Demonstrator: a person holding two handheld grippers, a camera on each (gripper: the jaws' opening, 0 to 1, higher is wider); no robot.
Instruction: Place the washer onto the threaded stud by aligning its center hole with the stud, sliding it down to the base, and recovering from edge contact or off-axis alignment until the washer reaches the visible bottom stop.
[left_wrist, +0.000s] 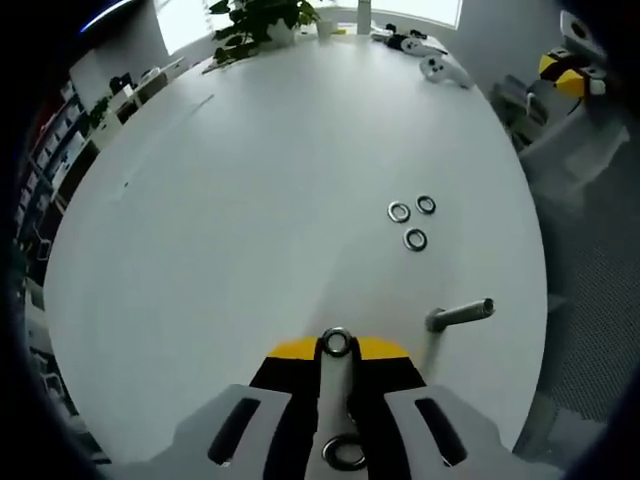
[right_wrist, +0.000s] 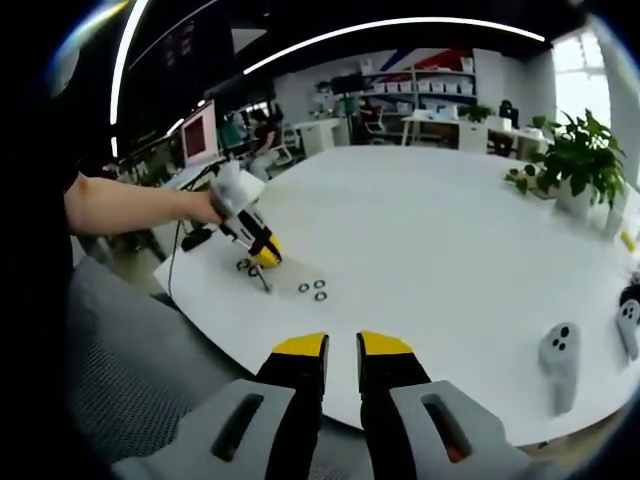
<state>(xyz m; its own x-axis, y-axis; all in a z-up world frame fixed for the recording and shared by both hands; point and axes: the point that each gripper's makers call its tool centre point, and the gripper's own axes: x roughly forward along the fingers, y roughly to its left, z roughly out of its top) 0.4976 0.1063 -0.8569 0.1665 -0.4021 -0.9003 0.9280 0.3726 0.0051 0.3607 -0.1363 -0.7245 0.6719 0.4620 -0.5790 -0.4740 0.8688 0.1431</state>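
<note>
The left gripper (left_wrist: 336, 345) is clamping an upright threaded stud (left_wrist: 337, 400); three washers (left_wrist: 415, 239) are lying ahead-right. The right gripper (right_wrist: 341, 352) is waiting far away, jaws slightly apart.

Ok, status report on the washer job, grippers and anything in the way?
Left gripper shut on a washer above the table. Threaded stud lies beside it, three spare washers beyond. Right gripper open, held back.

The bench (left_wrist: 250, 200) is plain white; the three loose washers (left_wrist: 413, 222) are silver-grey with dark centres; the stud (left_wrist: 460, 315) is dull grey metal; the left gripper (left_wrist: 336, 352) has black jaws tipped in yellow; the plant (right_wrist: 575, 160) is green.
</note>
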